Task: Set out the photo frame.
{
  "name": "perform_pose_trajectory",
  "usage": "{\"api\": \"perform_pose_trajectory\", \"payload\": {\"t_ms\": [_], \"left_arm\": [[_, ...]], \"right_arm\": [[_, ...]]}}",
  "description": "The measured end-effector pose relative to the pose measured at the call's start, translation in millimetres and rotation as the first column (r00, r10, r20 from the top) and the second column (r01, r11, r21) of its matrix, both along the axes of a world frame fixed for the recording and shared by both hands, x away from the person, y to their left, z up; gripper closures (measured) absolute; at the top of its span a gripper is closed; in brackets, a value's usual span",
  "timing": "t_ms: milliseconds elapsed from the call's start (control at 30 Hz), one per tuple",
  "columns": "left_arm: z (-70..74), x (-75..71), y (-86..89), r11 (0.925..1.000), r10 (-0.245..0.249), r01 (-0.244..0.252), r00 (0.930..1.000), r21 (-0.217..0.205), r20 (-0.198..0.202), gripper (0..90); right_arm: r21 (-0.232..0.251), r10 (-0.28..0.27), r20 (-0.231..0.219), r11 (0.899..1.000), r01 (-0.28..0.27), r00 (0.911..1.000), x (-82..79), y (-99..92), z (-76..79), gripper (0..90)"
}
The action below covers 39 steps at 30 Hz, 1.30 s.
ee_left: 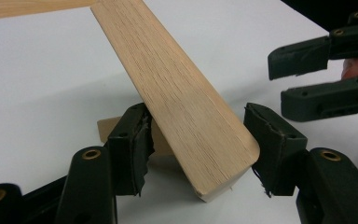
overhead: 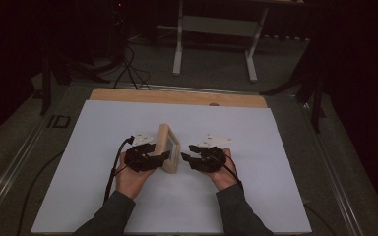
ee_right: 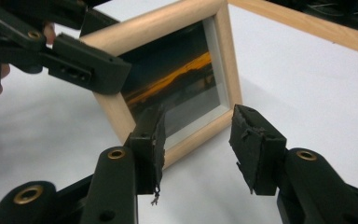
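Picture frame [overhead: 169, 147]: light wood, glazed, stood upright on edge, tilted, mid white sheet [overhead: 103, 132]. Left gripper [ee_left: 193, 140] at frame's near corner, jaws straddling wooden edge, left pad touching, right pad just clear; not yet clamped. Right gripper [ee_right: 196, 140] just beside frame's glass face, jaws apart, nothing between. Judged: grasp under way, frame not yet lifted or repositioned.

Your left gripper [overhead: 161, 156] and right gripper [overhead: 186, 155] point toward each other near the table's centre, both with jaws apart.
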<state>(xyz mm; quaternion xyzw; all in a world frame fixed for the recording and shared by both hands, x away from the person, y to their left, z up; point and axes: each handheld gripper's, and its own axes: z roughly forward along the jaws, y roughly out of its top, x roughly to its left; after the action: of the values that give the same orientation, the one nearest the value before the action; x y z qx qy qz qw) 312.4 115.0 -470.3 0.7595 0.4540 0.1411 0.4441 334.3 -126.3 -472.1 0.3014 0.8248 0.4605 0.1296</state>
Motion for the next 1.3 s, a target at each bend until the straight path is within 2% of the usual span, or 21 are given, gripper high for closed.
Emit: {"api": "perform_pose_trajectory", "payload": {"t_ms": [300,533,733,867,1167,1300], "left_arm": [[0.9,-0.8,-0.1,0.9999,-0.012,0.012,0.9999,-0.006,-0.007,50.6],[1.7,-2.8,-3.9,0.999,-0.043,0.043,0.999,-0.008,-0.005,56.7],[2.5,-6.3,-10.8,0.9964,-0.084,0.084,0.9965,0.017,0.005,59.4],[3.5,-9.4,-16.8,0.9929,-0.108,0.107,0.9938,0.054,0.025,60.0],[3.0,-16.1,-26.2,0.9853,-0.143,0.136,0.9878,0.104,0.063,60.0],[2.8,-19.0,-29.5,0.982,-0.164,0.157,0.984,0.105,0.068,60.0]], "right_arm": [[0.033,-0.029,0.019,0.999,0.028,0.9994,1.2,-10.2,9.1,54.2],[0.051,-0.045,0.034,0.998,0.043,0.9984,1.3,-14.8,13.2,54.3],[0.075,-0.073,0.058,0.995,0.068,0.9957,0.8,-19.5,17.1,54.7],[0.091,-0.089,0.065,0.992,0.083,0.9939,0.3,-22.4,19.8,54.9],[0.124,-0.112,0.091,0.987,0.1,0.9896,-1.5,-27.7,26.8,56.2],[0.122,-0.112,0.091,0.987,0.1,0.9896,-1.3,-27.6,26.7,57.4]]}}
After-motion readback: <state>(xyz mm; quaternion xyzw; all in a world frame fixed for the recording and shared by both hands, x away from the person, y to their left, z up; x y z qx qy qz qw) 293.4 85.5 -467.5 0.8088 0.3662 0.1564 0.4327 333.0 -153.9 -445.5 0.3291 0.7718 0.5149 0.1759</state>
